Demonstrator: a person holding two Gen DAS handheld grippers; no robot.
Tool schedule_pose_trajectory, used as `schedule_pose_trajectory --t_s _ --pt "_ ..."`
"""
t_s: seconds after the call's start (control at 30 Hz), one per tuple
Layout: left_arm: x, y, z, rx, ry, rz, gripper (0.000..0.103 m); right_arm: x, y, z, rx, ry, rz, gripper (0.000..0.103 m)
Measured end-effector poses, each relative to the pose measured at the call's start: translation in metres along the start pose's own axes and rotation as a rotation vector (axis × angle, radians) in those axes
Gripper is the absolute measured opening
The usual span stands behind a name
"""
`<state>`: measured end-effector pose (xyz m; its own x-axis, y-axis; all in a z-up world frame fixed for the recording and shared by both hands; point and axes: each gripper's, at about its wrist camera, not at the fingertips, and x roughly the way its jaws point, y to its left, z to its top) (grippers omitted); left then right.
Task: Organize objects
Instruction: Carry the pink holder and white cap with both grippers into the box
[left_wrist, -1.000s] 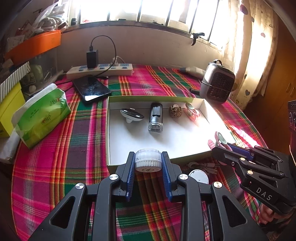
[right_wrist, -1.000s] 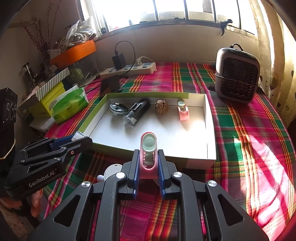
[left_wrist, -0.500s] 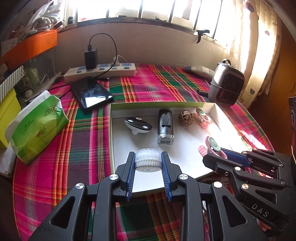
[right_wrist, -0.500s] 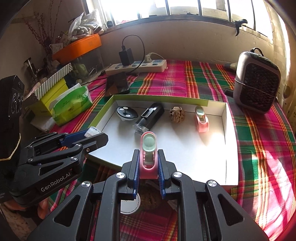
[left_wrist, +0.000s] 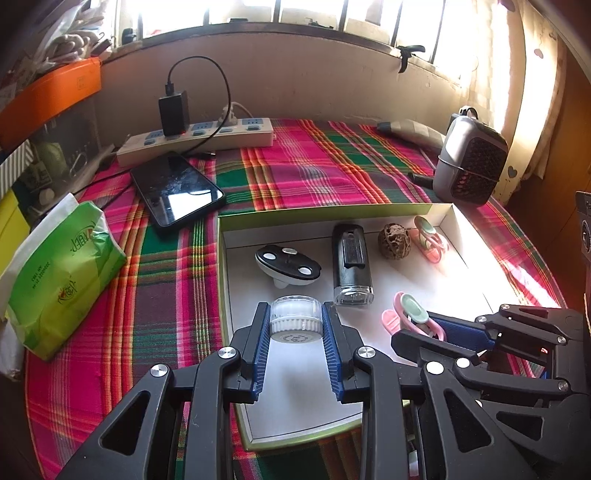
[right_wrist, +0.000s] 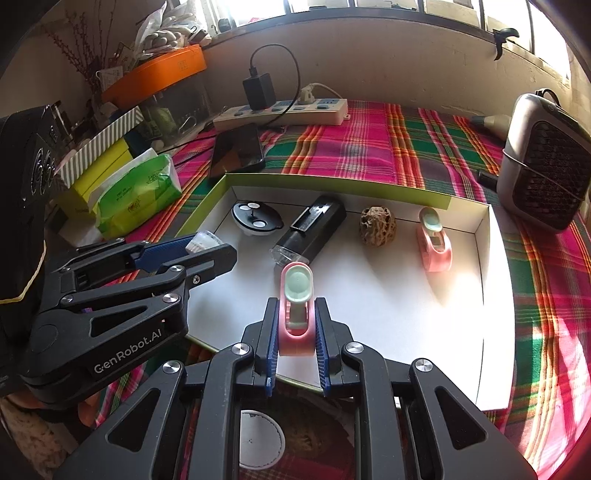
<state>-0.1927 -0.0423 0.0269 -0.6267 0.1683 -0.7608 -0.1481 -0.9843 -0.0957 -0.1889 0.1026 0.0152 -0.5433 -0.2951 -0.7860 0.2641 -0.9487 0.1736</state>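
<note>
- Left wrist view, far left: a green tissue pack lies on the plaid tabletop, with an orange box on the shelf above it.
- Upper left of centre: a black phone lies just in front of a white power strip that has a black charger plugged in.
- Centre: a shallow white box with a green rim holds a row along its back wall: an oval black-and-white gadget, a black flashlight-like device, a walnut and a pink clip-like item.
- Lower centre: the left gripper has its blue fingers pinching a small round white jar, held over the box's floor near the front of the oval gadget.
- Lower right: the right gripper reaches in from the right edge over the box.
- Upper right: a small grey heater stands on the tabletop beyond the box.
- Right wrist view, lower centre: the right gripper's fingers are pinching a second pink clip with a pale green pad, upright above the box's floor, just in front of the flashlight-like device.
</note>
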Motion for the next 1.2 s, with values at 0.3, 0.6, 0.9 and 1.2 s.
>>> schedule_pose_trajectory --t_s 0.3,0.6,0.9,1.2 --pt "0.009 -0.001 0.004 0.028 0.010 0.002 0.025 0.013 -0.001 0.003 0.001 0.031 0.019 0.018" --pt "0.010 -0.002 0.004 0.052 0.022 -0.003 0.025 0.015 0.002 0.004 -0.025 0.044 0.010 0.018" --pt "0.015 -0.004 0.006 0.055 0.040 -0.010 0.026 0.015 0.001 0.005 -0.026 0.050 0.011 0.019" --pt "0.017 -0.005 0.007 0.058 0.051 -0.017 0.026 0.016 0.000 0.005 -0.014 0.056 0.025 0.019"
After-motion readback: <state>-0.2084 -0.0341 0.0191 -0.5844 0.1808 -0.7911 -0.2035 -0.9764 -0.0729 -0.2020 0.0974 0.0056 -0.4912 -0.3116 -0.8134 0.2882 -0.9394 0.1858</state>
